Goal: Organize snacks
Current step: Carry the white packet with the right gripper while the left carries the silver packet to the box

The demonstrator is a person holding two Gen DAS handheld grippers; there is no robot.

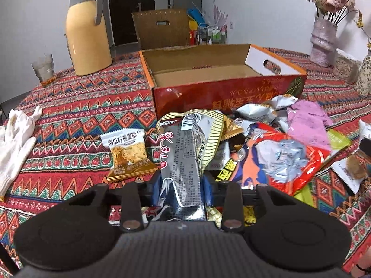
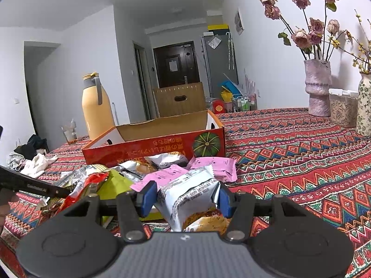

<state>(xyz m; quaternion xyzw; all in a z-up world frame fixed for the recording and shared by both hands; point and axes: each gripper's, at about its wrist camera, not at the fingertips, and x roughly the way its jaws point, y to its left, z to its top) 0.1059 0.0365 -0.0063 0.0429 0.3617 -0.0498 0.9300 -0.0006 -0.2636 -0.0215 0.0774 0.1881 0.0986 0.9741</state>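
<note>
An open red cardboard box (image 1: 231, 92) stands on the patterned tablecloth, its brown inside bare in both views. In front of it lies a heap of snack packets (image 1: 266, 143). My left gripper (image 1: 182, 188) is shut on a long silver snack packet (image 1: 180, 153) with yellow-striped edges, which sticks out forward toward the box. A small oat-crisp packet (image 1: 127, 153) lies left of it. In the right wrist view the box (image 2: 162, 146) sits ahead, and my right gripper (image 2: 185, 199) is shut on a white snack packet (image 2: 187, 194) above the pink packets (image 2: 208, 166).
A yellow thermos jug (image 1: 87, 32) and a glass (image 1: 44, 69) stand at the back left. White gloves (image 1: 16, 139) lie near the left edge. Vases with dried flowers (image 2: 318, 85) stand at the right, beside a clear jar (image 2: 343, 111). A brown carton (image 1: 164, 29) sits behind the table.
</note>
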